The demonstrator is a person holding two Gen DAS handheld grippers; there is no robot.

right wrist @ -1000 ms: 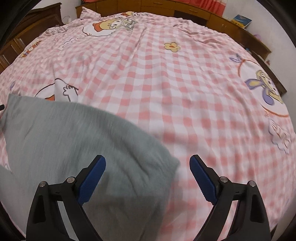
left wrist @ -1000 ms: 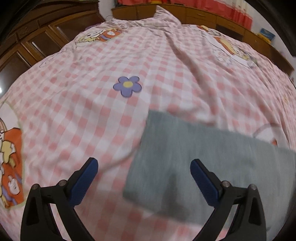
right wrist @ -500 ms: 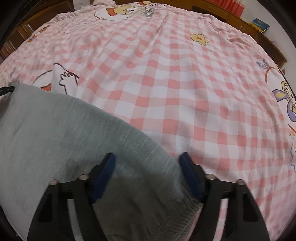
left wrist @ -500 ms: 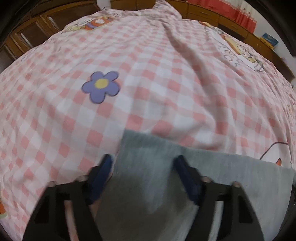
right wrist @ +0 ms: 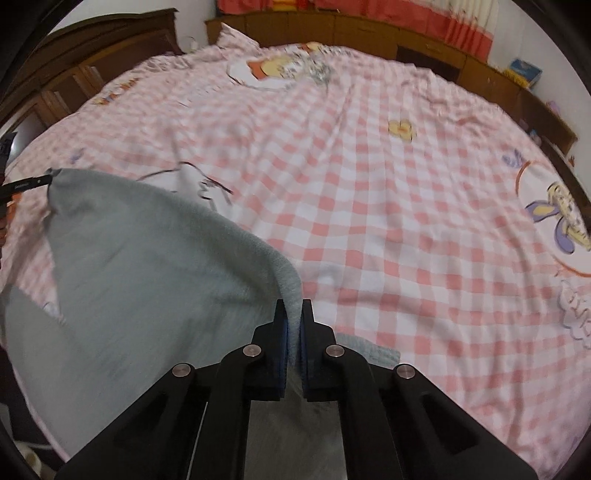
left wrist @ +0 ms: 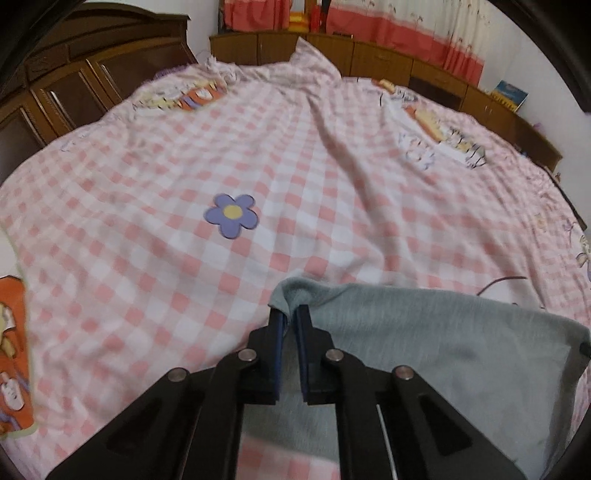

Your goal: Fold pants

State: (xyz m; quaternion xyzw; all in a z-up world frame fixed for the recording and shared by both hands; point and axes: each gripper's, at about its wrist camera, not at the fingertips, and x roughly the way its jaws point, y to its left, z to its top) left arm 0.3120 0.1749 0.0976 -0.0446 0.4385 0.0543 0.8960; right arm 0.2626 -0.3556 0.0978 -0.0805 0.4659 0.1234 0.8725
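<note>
Both jaws closed since earlier, pinching grey pants (left wrist: 424,332) edge between pads.

Spread wide across the whole bed: a pink-and-white checked sheet (left wrist: 155,266), rumpled into soft creases toward its far end. Printed on the sheet near its middle, a purple flower with a yellow centre (left wrist: 232,215); at its left edge, an orange cartoon figure (left wrist: 11,354). On the sheet's right side, a small yellow flower (right wrist: 400,129) and a purple-winged cartoon character inside a ring (right wrist: 554,218). Beyond the sheet's far edge, a low run of brown wooden cabinets (left wrist: 399,62), with red-and-cream curtains (left wrist: 406,29) above. Left of the sheet, a dark wooden wardrobe (left wrist: 66,85). On the cabinets to the far right, possibly a blue book (left wrist: 509,95), too blurred to confirm.
</note>
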